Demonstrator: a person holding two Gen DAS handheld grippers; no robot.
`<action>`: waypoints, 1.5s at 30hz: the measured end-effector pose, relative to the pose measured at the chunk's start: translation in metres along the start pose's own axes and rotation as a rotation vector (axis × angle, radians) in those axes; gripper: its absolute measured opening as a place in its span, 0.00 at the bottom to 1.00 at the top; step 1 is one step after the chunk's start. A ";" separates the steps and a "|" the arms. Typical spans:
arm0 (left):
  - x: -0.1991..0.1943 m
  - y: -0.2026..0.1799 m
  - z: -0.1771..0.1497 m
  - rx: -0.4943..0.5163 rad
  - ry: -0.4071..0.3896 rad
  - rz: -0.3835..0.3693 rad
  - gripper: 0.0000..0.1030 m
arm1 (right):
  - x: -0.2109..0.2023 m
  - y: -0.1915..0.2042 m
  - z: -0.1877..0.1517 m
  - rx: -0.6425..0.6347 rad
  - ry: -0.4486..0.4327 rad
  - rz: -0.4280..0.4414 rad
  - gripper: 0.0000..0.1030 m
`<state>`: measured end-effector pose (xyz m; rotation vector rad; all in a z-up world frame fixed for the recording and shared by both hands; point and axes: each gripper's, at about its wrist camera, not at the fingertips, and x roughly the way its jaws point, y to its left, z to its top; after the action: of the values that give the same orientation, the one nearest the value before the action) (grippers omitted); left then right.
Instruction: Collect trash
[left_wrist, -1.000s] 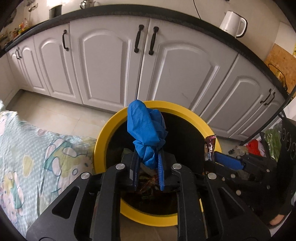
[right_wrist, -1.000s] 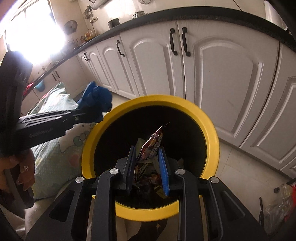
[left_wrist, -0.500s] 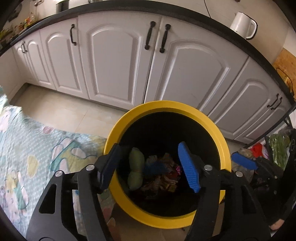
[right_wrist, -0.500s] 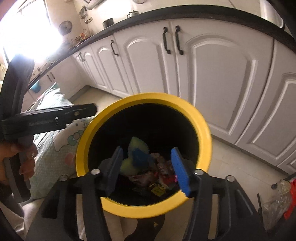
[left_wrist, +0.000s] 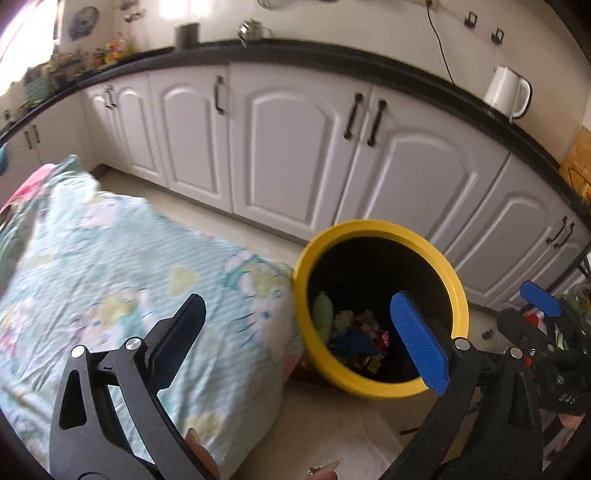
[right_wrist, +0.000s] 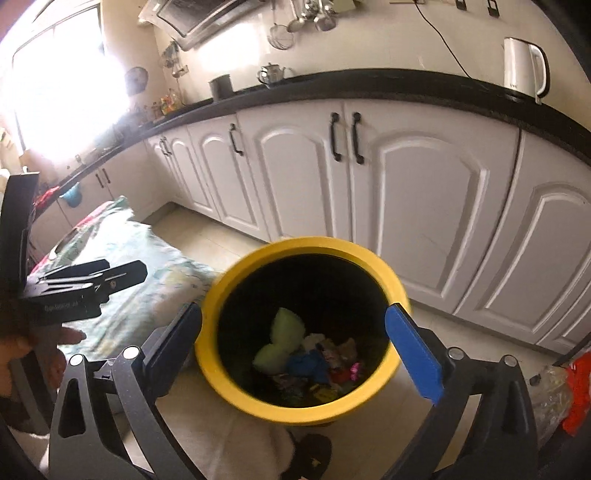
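**Release Complete: Both Tools Clear of the Bin**

Both loads had dropped since the earlier frames: the blue rag (right_wrist: 308, 363) and the wrapper (right_wrist: 334, 356) lay among the trash inside the yellow bin (right_wrist: 258, 406). The left hand-held gripper (left_wrist: 301, 339) and the right hand-held gripper (right_wrist: 295, 343) were opening, jaws wide apart, nothing between them. Best practice was to retract upward, clear of the rim, then swing toward the bed (left_wrist: 110, 266) for remaining litter.

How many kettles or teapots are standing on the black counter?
2. A white kettle stands at the right end of the counter; a small metal teapot stands further left, beside a dark canister. The window glare at far left may hide others.
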<state>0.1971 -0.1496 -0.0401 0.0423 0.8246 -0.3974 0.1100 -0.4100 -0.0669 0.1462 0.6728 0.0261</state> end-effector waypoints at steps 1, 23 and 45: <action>-0.010 0.005 -0.004 -0.004 -0.018 0.010 0.90 | -0.003 0.006 0.000 -0.004 -0.004 0.008 0.94; -0.144 0.067 -0.098 -0.062 -0.332 0.214 0.90 | -0.071 0.125 -0.051 -0.210 -0.379 0.048 0.94; -0.158 0.067 -0.142 -0.099 -0.420 0.232 0.90 | -0.074 0.139 -0.081 -0.259 -0.418 0.069 0.94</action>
<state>0.0250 -0.0091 -0.0308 -0.0370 0.4170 -0.1367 0.0050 -0.2676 -0.0643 -0.0750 0.2428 0.1450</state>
